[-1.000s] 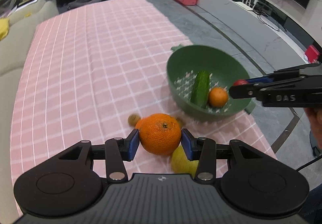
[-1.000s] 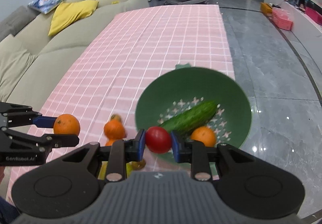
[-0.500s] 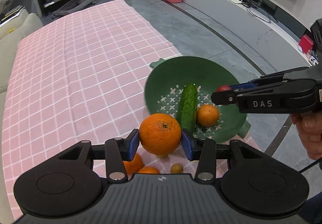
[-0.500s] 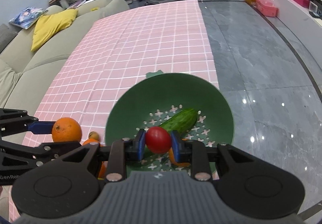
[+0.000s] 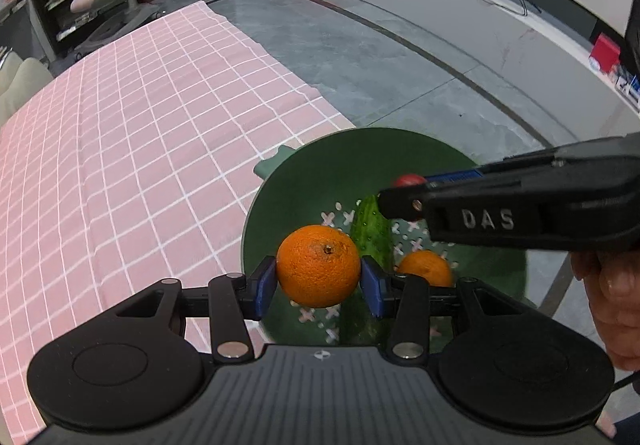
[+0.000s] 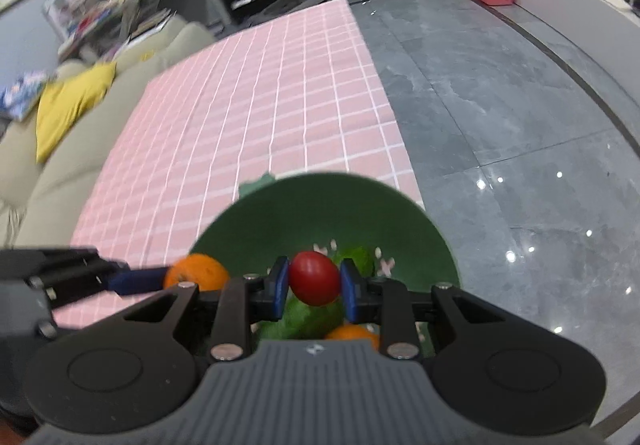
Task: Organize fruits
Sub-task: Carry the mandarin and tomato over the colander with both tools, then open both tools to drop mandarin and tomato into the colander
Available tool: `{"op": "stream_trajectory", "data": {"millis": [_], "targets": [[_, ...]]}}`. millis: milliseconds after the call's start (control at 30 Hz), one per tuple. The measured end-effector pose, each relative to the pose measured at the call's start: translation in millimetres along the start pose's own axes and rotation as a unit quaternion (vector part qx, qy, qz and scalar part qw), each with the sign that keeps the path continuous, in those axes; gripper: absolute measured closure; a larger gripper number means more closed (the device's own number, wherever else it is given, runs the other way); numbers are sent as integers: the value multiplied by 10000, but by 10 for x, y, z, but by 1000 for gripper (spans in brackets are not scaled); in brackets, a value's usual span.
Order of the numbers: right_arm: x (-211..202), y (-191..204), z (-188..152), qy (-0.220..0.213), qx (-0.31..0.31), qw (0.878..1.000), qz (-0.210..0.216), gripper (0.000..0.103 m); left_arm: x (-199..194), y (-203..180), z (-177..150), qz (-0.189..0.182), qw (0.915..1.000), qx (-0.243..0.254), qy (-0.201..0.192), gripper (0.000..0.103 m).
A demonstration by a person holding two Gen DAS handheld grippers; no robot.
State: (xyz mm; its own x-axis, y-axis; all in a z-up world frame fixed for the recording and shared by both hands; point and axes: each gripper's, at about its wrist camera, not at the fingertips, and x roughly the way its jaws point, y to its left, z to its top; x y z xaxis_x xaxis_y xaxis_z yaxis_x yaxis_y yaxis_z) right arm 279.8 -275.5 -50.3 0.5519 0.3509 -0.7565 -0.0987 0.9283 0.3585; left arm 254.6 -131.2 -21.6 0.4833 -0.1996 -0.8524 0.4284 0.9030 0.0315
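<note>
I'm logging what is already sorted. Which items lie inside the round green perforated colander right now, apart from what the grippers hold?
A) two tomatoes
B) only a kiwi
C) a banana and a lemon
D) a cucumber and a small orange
D: in the left wrist view a long green cucumber and a small orange lie in the green colander.

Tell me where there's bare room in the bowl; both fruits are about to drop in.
The bowl's far wall and left side, toward its handle, lie bare. The middle and right are crowded: a cucumber lies across the holes with a small orange beside it. The pink cloth left of the bowl is bare too.
</note>
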Motion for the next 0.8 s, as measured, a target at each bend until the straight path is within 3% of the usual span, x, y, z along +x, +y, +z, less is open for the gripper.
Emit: {"op": "stream_trajectory", "data": {"millis": [167, 433, 800], "targets": [[158, 41, 65, -95, 168, 9998, 25, 79, 140, 3, 2, 24, 9999, 42, 92, 52], [443, -21, 86, 128, 196, 9997, -101, 79, 316, 23, -9, -11, 9998, 53, 212, 52], [558, 22, 61, 245, 42, 9996, -157, 77, 352, 77, 53, -41, 9996, -52, 269, 50]]}}
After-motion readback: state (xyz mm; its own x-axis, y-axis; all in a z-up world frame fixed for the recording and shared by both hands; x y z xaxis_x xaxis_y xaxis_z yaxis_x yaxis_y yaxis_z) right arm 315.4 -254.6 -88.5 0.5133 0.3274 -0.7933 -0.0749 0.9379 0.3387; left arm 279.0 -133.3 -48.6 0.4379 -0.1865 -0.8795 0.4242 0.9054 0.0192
